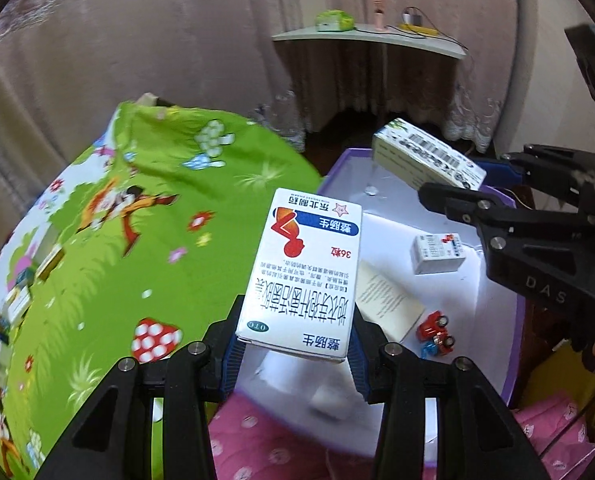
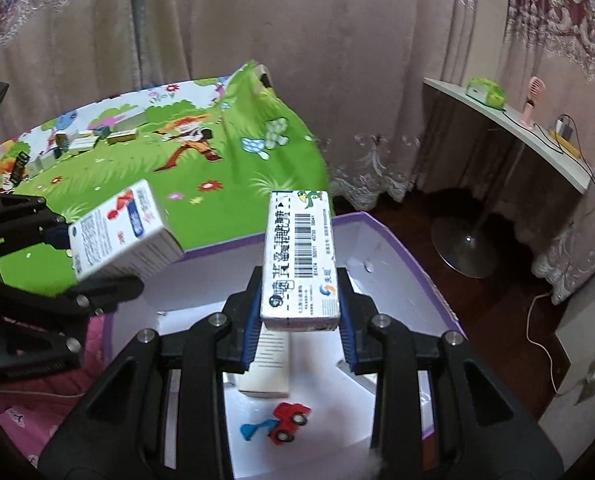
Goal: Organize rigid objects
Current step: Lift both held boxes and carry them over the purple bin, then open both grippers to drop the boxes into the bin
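White cardboard medicine box with red figure and blue band — we see our left claw clamped on its near end, above the purple-rimmed white storage box. Right claw grips a white barcode carton over the same box. Inside: red toy car, small white packet, cream booklet.

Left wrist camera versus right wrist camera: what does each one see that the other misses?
Only the left view shows a small white box lying in the purple-rimmed bin. Only the right view shows the round metal stand base and the floor cable. Both show the left gripper clamping the red-and-blue medicine box, the right gripper clamping the barcode box, and the red toy truck.
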A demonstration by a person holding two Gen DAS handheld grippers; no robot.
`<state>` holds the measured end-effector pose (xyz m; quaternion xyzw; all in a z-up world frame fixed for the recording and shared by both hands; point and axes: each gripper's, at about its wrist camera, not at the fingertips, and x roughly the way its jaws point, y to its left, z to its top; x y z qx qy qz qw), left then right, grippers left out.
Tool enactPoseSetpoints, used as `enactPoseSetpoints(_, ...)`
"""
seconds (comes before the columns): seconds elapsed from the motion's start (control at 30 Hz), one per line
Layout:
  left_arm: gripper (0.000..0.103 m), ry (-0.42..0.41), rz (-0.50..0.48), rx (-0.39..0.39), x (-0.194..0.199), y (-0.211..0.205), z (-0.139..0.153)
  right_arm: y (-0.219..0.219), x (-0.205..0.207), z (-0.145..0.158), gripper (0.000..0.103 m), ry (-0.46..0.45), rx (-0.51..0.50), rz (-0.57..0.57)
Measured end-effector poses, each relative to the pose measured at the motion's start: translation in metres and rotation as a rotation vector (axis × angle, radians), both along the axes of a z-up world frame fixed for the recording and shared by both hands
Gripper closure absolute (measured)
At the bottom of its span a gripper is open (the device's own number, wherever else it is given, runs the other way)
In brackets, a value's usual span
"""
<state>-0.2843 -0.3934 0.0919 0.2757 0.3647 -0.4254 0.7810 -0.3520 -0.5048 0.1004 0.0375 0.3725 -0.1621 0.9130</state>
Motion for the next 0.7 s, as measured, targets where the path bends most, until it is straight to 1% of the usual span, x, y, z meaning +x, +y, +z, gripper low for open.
enactPoseSetpoints(0.17, 0.056, 0.036, -0.029, -0.038, -0.001, -0.008, -0.003, -0.01, -0.005, -0.003, 0.066, 0.02, 0.003, -0.032)
enactPoseSetpoints(0.2, 0.05, 0.042, -0.034, -0.046, -0.001, -0.007, -0.003, -0.012, -0.004, -0.003, 0.06, 0.026, 0.009, -0.037)
enactPoseSetpoints(0.23, 0.045, 0.046, -0.037, -0.054, -0.001, -0.006, -0.002, -0.014, -0.003, -0.004, 0.045, 0.032, 0.013, -0.044)
enactPoseSetpoints(0.27, 0.036, 0.042, -0.034, -0.058, -0.001, -0.005, -0.002, -0.015, -0.003, -0.004, 0.037, 0.035, 0.011, -0.059)
enactPoseSetpoints(0.3, 0.03, 0.032, -0.023, -0.06, -0.001, -0.004, -0.001, -0.015, -0.001, -0.005, 0.028, 0.035, 0.008, -0.066)
enactPoseSetpoints(0.4, 0.028, -0.009, 0.009, -0.068, 0.003, 0.004, 0.001, -0.01, 0.002, -0.003, 0.026, 0.034, 0.001, -0.054)
enactPoseSetpoints(0.47, 0.028, -0.013, 0.028, -0.076, 0.009, 0.011, 0.001, -0.005, 0.005, -0.003, 0.025, 0.036, -0.01, -0.04)
enactPoseSetpoints(0.6, 0.027, 0.002, 0.105, -0.098, 0.031, 0.034, -0.002, 0.01, 0.016, -0.004, 0.022, 0.046, -0.011, 0.002)
enactPoseSetpoints(0.7, 0.027, -0.02, 0.174, -0.108, 0.051, 0.06, -0.005, 0.034, 0.032, -0.005, 0.022, 0.061, -0.026, 0.064)
